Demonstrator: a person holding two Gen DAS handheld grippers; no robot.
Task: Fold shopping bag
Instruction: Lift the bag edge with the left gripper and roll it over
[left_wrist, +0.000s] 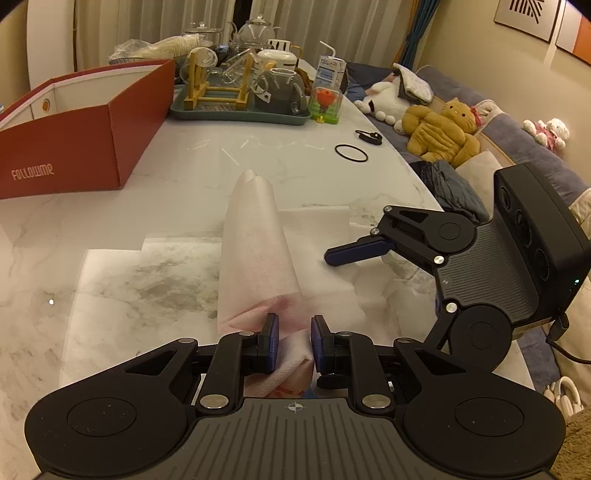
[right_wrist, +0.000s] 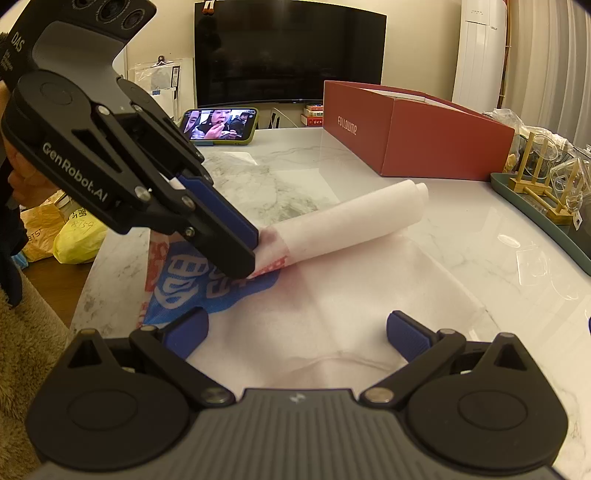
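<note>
The shopping bag (right_wrist: 332, 295) lay flat, its rolled edge running away from the left gripper (left_wrist: 294, 341), clamped on it; the right gripper (right_wrist: 297, 332) was held apart nearby.

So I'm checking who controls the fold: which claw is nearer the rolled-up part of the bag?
Left. The left claw is shut on the rolled-up part at its end; the right claw hovers open beside it, over the bag's flat part.

Two wrist views, low and close over the worktop (left_wrist: 110, 229).
Left looks along its tongs (left_wrist: 293, 341) toward the sofa (left_wrist: 480, 122); right faces the television (right_wrist: 290, 51). Shared: bag (right_wrist: 332, 229), red box (left_wrist: 85, 129).
</note>
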